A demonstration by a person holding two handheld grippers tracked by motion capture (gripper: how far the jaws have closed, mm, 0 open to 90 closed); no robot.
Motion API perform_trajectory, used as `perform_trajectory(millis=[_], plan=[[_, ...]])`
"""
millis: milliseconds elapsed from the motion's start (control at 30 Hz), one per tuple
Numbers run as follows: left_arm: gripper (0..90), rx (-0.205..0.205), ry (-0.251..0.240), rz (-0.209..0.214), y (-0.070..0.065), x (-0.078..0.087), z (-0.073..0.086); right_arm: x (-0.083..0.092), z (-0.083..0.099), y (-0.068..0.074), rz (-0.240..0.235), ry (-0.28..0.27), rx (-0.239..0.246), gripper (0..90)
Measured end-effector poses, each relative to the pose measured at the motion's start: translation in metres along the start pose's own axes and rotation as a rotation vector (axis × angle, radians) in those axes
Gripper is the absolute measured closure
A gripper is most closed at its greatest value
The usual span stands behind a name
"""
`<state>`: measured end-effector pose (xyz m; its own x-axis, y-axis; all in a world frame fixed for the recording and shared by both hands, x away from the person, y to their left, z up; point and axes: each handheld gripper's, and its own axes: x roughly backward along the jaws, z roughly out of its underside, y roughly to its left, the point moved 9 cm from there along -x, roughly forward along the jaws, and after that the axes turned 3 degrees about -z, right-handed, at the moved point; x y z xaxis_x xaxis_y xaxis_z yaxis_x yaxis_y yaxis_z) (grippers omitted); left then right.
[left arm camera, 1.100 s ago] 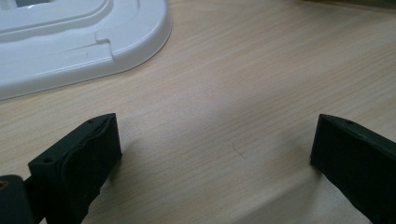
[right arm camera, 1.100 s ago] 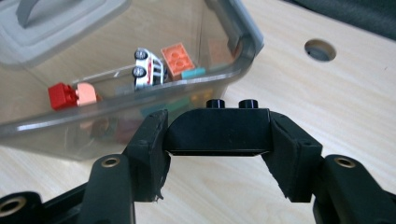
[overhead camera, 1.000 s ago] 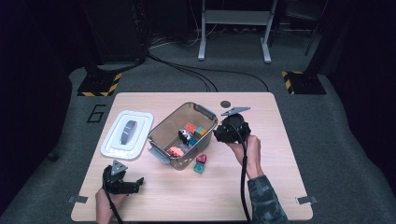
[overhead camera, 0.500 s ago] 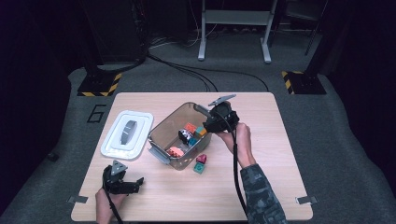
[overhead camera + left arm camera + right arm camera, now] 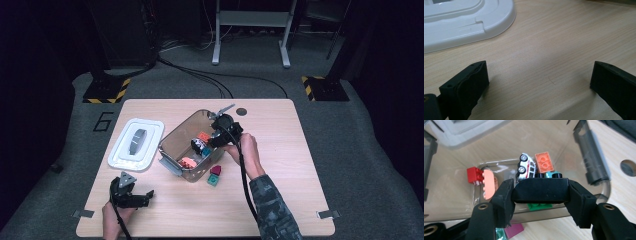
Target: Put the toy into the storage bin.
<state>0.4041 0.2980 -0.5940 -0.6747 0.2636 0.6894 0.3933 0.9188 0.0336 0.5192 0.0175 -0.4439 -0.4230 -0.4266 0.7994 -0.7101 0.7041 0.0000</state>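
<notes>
One black two-stud plastic brick (image 5: 540, 190) is clamped between the jaws of the right claw (image 5: 540, 191), held over the one smoky transparent plastic bin (image 5: 176, 142) at its 3 o'clock rim. Inside are seen one white toy car (image 5: 526, 167), one orange brick (image 5: 544, 162), one red brick (image 5: 472, 175) and others. The left claw (image 5: 539, 82) is spread wide and empty above the wooden tabletop (image 5: 554, 45), one white plastic lid (image 5: 461, 22) lying at its 11 o'clock.

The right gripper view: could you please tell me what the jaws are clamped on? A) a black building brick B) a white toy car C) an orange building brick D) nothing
A: in the right gripper view the right gripper pinches a black building brick between its jaws, above the clear plastic bin, while the white toy car lies in the bin.
</notes>
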Motion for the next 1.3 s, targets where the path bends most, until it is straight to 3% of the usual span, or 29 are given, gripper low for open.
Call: perform_trajectory(millis=[333,600,800,1067,1300], plan=[[1.5,0.000,0.000,0.000,0.000,0.000,0.000,-0.001,0.004,0.002,-0.002,0.024,0.019,41.9],[1.5,0.000,0.000,0.000,0.000,0.000,0.000,0.010,0.007,0.004,0.003,0.005,0.026,24.9],[1.5,0.002,0.002,0.002,0.000,0.000,0.000,0.026,0.012,0.007,0.009,-0.063,0.020,14.2],[1.5,0.001,0.006,0.002,0.000,0.000,0.000,0.028,0.041,0.015,-0.014,-0.103,-0.015,9.1],[1.4,-0.001,0.005,0.000,0.000,0.000,0.000,0.001,0.077,0.016,-0.027,-0.113,-0.074,8.7]])
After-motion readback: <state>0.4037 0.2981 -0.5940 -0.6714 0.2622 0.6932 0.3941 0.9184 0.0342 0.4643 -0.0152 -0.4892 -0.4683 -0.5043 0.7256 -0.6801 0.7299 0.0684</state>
